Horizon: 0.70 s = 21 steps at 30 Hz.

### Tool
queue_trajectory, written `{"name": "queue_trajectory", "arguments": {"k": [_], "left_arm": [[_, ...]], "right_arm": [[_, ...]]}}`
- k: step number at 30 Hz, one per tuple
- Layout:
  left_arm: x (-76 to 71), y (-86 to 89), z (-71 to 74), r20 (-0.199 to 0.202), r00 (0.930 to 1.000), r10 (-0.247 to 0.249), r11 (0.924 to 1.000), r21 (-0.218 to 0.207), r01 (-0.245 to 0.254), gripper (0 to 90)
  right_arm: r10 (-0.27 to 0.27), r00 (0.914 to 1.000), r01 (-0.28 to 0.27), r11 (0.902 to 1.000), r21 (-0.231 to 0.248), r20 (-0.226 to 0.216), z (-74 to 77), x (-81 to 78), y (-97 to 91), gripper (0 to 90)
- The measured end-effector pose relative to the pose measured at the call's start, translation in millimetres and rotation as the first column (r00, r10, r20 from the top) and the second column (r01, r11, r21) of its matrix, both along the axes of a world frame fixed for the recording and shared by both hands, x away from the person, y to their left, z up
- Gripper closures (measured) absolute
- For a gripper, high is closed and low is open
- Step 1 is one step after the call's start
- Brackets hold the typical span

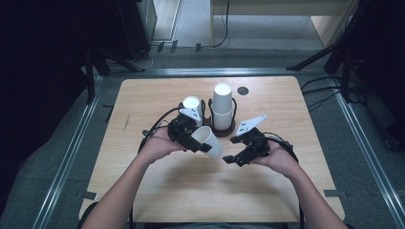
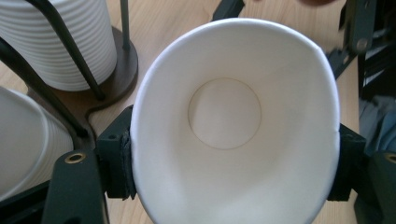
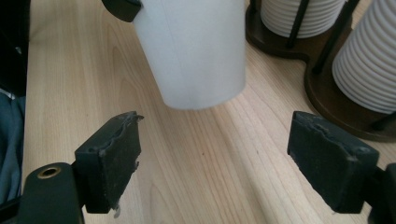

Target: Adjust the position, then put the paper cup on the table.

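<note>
My left gripper (image 1: 203, 145) is shut on a white paper cup (image 1: 210, 140), which it holds tilted above the middle of the wooden table (image 1: 157, 95). In the left gripper view the cup (image 2: 238, 121) faces me mouth first, its rim squeezed oval between the two pads (image 2: 116, 163). My right gripper (image 1: 231, 150) stands open just right of the cup's bottom. In the right gripper view the cup's base (image 3: 196, 51) hangs a little beyond the open pads (image 3: 112, 158), with bare table between them.
A dark wire cup holder (image 1: 222, 130) stands behind the grippers with two stacks of white cups, a short one (image 1: 191, 105) and a taller one (image 1: 222, 107). A small black disc (image 1: 242, 90) lies near the table's far edge.
</note>
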<state>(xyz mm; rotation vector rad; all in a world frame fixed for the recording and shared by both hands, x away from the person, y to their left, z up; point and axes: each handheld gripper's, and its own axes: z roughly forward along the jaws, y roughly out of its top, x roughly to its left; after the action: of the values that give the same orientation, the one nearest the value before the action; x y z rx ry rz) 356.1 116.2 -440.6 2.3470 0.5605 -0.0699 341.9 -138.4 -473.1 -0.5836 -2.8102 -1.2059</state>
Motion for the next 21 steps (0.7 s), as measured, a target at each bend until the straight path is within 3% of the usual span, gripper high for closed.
{"name": "queue_trajectory", "arguments": {"k": [9, 15, 21], "left_arm": [[0.0, 5.0, -1.8, 0.003, 1.0000, -0.005, 0.9977, 0.067, 0.005, 24.9], [-0.4, 11.8, 0.0, -0.005, 0.9999, -0.013, 0.9960, 0.088, 0.014, 24.8], [-2.0, 17.5, -2.2, -0.010, 0.9998, -0.019, 0.9904, 0.137, 0.020, 24.7]], "right_arm": [[-0.056, 0.9984, 0.056, 0.9984, 0.001, 0.005, 3.1, 1.8, -6.8, 18.8], [-0.072, 0.9973, 0.072, 0.9973, -0.009, 0.012, 2.9, 0.9, -10.7, 18.8], [-0.080, 0.9966, 0.080, 0.9968, -0.010, 0.020, 2.1, 1.8, -12.3, 18.8]]}}
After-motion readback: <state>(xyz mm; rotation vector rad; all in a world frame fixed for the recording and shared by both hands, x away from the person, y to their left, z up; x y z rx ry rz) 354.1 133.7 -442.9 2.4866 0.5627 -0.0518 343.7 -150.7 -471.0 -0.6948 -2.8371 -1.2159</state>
